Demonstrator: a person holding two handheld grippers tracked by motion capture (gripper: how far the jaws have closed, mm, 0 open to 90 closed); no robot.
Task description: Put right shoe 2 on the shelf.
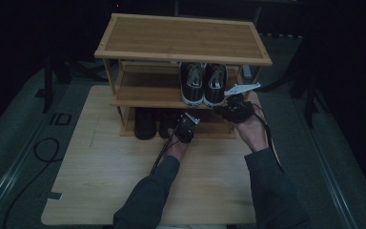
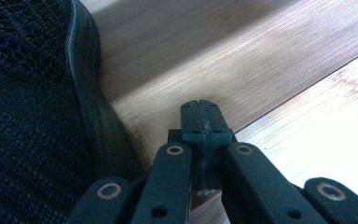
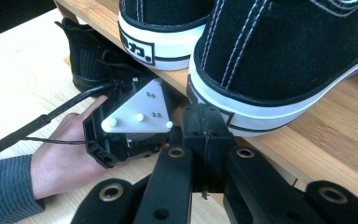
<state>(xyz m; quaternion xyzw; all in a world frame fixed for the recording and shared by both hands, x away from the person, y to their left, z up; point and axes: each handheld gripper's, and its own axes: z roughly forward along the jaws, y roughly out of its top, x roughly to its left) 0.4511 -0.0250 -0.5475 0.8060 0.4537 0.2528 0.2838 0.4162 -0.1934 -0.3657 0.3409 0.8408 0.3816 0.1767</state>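
Note:
A pair of black canvas sneakers (image 1: pixel 204 83) with white soles stands on the middle shelf of a bamboo shoe rack (image 1: pixel 181 38). A pair of black knit shoes (image 1: pixel 155 123) sits on the bottom shelf. My left gripper (image 1: pixel 185 123) is low by the bottom shelf, right of the knit shoe (image 2: pixel 28 116); its jaws (image 2: pixel 200 122) are shut on nothing. My right gripper (image 1: pixel 228 108) hovers at the middle shelf's front edge, just before the right sneaker's heel (image 3: pixel 279 60). That gripper (image 3: pixel 205 126) is shut and empty.
The rack stands at the far side of a light wooden table (image 1: pixel 105 162). Its top shelf is bare. The right gripper view shows the left gripper's grey plate (image 3: pixel 137 114) and the hand (image 3: pixel 65 158) holding it. Dark floor and a cable (image 1: pixel 45 150) lie left.

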